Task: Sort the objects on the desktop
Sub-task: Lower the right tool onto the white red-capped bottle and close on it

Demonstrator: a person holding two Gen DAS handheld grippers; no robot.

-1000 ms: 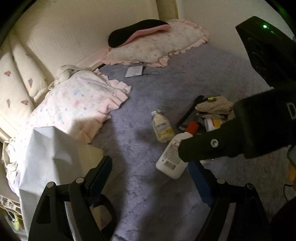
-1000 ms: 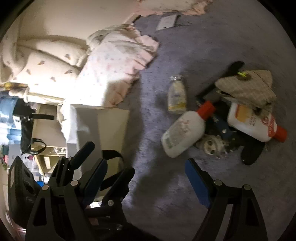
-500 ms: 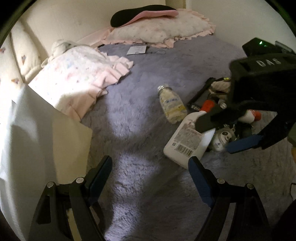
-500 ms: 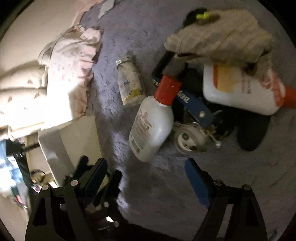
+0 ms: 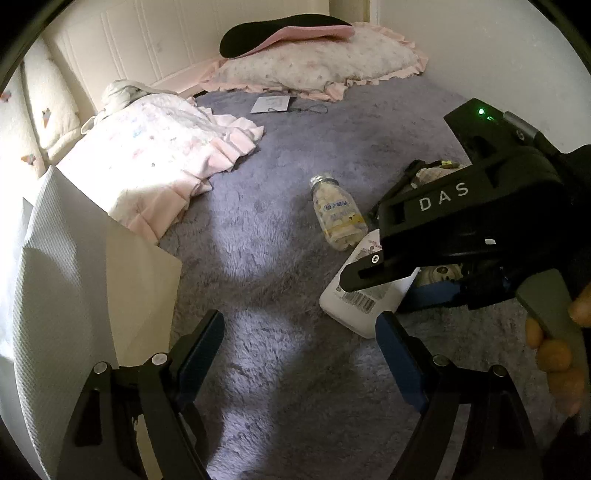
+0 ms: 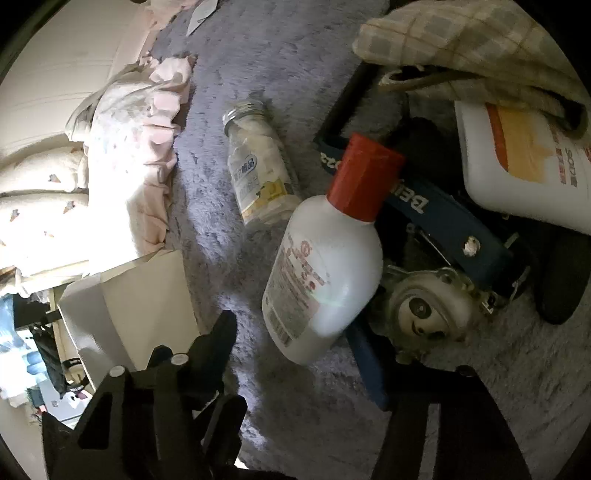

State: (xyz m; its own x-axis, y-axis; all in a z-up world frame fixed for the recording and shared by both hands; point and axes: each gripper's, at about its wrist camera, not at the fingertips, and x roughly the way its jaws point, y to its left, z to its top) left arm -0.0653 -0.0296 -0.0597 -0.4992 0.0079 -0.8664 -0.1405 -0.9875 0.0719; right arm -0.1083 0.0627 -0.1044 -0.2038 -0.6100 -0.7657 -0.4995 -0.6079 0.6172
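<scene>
A white bottle with a red cap (image 6: 325,273) lies on the purple fuzzy blanket (image 6: 288,398); it also shows in the left wrist view (image 5: 364,301). My right gripper (image 6: 295,354) is open, its jaws on either side of the bottle's base, and appears in the left wrist view (image 5: 388,280) over the bottle. A small clear jar of tablets (image 5: 338,216) lies beside it. A second white bottle with an orange label (image 6: 524,166), a checked cloth (image 6: 469,40), a blue strap (image 6: 443,218) and a round panda trinket (image 6: 424,310) form a pile. My left gripper (image 5: 299,354) is open and empty above the blanket.
A white paper bag (image 5: 74,280) stands open at the left; it also shows in the right wrist view (image 6: 136,306). A pink frilled quilt (image 5: 159,162) and a pillow (image 5: 317,66) with a black insole (image 5: 280,31) lie behind. A card (image 5: 269,104) lies near the pillow.
My right gripper has moved down and closer to the red-capped bottle, and its jaws now straddle the bottle's base. The left gripper has hardly moved.
</scene>
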